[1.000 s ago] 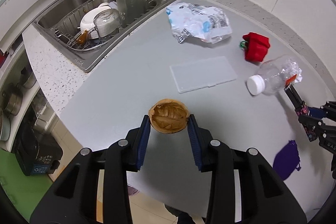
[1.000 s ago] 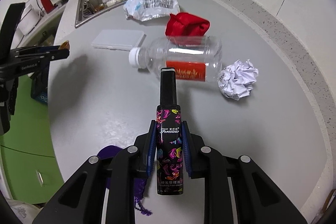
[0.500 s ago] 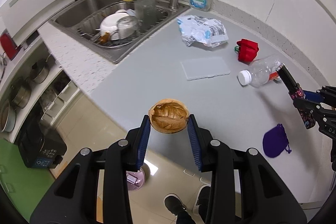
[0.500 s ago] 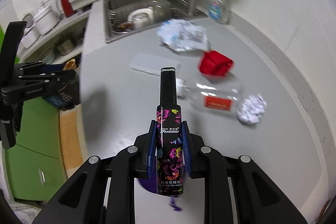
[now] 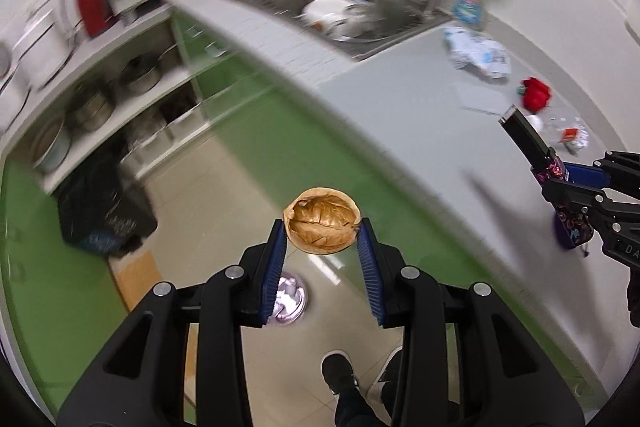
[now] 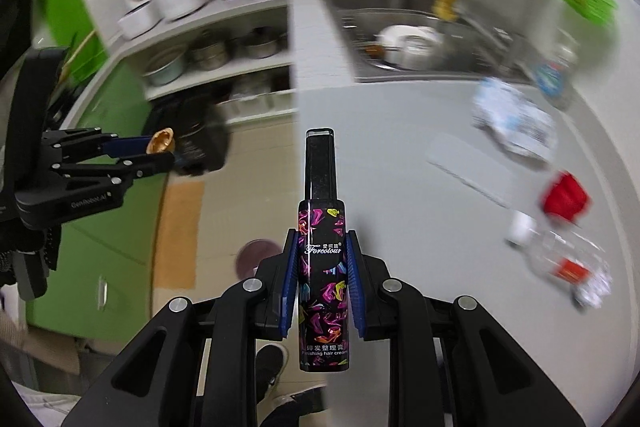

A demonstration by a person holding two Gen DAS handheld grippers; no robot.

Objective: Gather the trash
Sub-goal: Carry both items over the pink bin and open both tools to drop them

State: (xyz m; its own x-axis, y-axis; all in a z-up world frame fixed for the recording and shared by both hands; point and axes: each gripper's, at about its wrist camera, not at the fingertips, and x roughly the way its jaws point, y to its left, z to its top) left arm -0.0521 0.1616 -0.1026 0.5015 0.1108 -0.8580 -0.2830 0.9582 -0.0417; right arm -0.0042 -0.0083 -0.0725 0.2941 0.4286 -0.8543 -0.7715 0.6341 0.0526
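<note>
Brown walnut half-shell [image 5: 322, 221], hollow side facing the camera, sits pinched at the very tips of the left gripper [image 5: 322, 233]; blue pads [image 5: 276, 259] press its left and right edges, jaws fairly narrow. In the left wrist view it hangs mid-frame over beige floor tile [image 5: 208, 187], off the edge of the grey countertop [image 5: 404, 115].

Black tube of finishing hair cream with pink and yellow print [image 6: 322, 267] is clamped upright in the right gripper [image 6: 322, 251], jaws narrow, pads on the printed lower body, plain black cap end sticking out past the fingertips toward frame centre.

Left on the counter, right side of the right wrist view: crumpled white-blue plastic wrapper [image 6: 514, 123], red crumpled item [image 6: 566, 195], clear plastic bottle with white cap [image 6: 556, 255], all blurred.

Round purple-rimmed bin [image 5: 288, 301] shows on the floor between the left fingers, below the shell.
</note>
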